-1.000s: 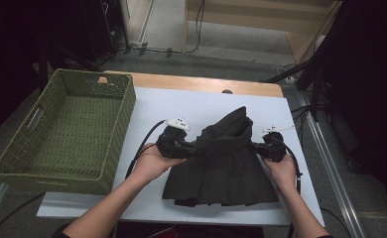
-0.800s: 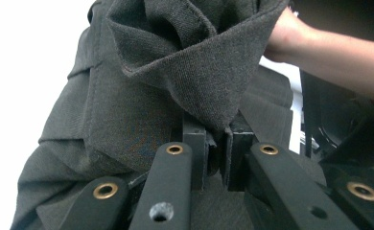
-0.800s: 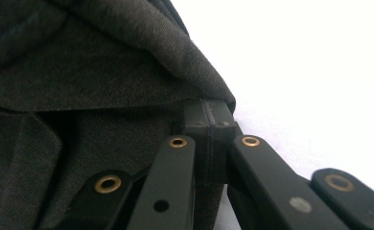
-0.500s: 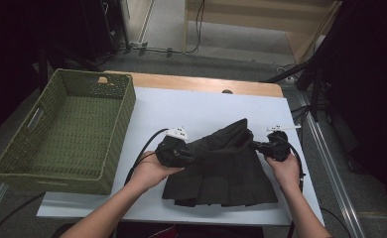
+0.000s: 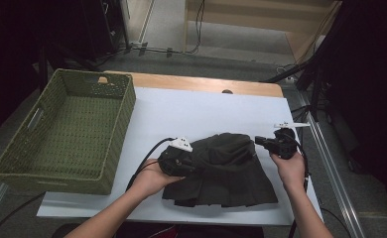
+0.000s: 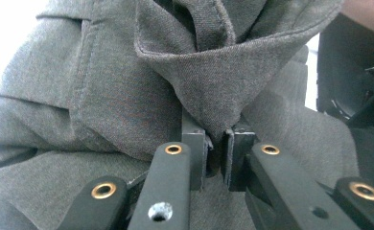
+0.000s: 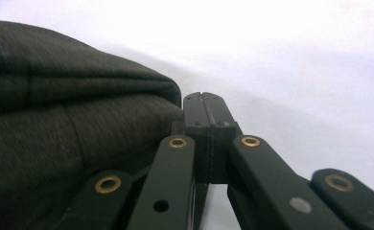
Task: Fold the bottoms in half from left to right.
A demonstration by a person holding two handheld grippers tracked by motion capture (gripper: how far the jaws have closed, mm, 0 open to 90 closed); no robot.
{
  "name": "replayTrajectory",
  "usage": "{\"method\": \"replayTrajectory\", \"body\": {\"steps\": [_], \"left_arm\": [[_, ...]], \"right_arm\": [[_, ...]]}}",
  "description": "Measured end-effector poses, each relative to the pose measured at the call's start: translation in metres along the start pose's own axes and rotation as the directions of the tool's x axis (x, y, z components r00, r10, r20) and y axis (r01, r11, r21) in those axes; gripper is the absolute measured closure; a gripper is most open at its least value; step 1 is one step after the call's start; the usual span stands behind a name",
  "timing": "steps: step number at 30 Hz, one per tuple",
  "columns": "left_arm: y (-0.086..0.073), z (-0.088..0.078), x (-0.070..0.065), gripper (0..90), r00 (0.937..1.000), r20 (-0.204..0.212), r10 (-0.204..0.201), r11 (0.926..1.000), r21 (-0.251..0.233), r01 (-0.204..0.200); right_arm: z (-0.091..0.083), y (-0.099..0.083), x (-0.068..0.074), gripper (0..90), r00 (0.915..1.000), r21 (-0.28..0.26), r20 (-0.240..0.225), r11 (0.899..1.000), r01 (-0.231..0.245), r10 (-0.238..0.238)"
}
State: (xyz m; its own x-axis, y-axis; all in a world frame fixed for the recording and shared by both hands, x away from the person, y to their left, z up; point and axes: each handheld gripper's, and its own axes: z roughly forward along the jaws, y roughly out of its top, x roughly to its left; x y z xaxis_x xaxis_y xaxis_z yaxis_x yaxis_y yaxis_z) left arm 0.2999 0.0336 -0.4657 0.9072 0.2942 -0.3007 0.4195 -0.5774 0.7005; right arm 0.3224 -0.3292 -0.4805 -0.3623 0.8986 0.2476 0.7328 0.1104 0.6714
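Since a second ago, both hands are folding the skirt lower; left hand-held gripper is pinching its edge, right hand-held gripper, pressed together, is sitting beside it.

My fingers: matt black plastic, smooth, with bright brass-coloured metal rivets. Garment pinched between them: dark grey woven cloth, fine twill grain, matt, with stitched seams. Basket: green woven wicker, coarse and ribbed. Worktop: pale wood edge under a smooth, matt white sheet.
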Motion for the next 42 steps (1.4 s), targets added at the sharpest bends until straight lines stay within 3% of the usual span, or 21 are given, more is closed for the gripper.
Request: {"method": "replayTrajectory", "body": {"steps": [7, 21, 31, 35, 42], "left_arm": [[-0.01, 0.008, -0.005, 82.7, 0.9995, -0.022, 0.022, 0.9995, 0.024, -0.021], [-0.016, 0.009, -0.007, 81.8, 0.9996, -0.028, 0.004, 0.9994, 0.034, -0.003], [-0.016, -0.004, -0.006, 78.4, 0.9998, -0.018, -0.011, 0.9999, 0.004, 0.011], [-0.015, -0.012, -0.005, 75.3, 0.9996, -0.025, -0.013, 0.9999, -0.006, 0.013], [-0.014, -0.027, -0.004, 59.0, 0.9984, 0.042, -0.037, 0.999, -0.022, 0.038]], "right_arm": [[-0.001, 0.006, 0.01, 87.4, 0.9995, -0.016, -0.01, 0.999, 0.028, -0.029], [-0.003, 0.024, 0.041, 87.4, 0.9893, -0.06, -0.084, 0.992, 0.114, -0.119], [0.009, 0.018, 0.052, 87.4, 0.9824, -0.004, -0.11, 0.988, 0.151, -0.151], [0.01, 0.013, 0.052, 87.4, 0.9819, 0.004, -0.122, 0.989, 0.146, -0.145], [0.009, 0.006, 0.054, 87.4, 0.9794, 0.019, -0.122, 0.986, 0.165, -0.161]]}}
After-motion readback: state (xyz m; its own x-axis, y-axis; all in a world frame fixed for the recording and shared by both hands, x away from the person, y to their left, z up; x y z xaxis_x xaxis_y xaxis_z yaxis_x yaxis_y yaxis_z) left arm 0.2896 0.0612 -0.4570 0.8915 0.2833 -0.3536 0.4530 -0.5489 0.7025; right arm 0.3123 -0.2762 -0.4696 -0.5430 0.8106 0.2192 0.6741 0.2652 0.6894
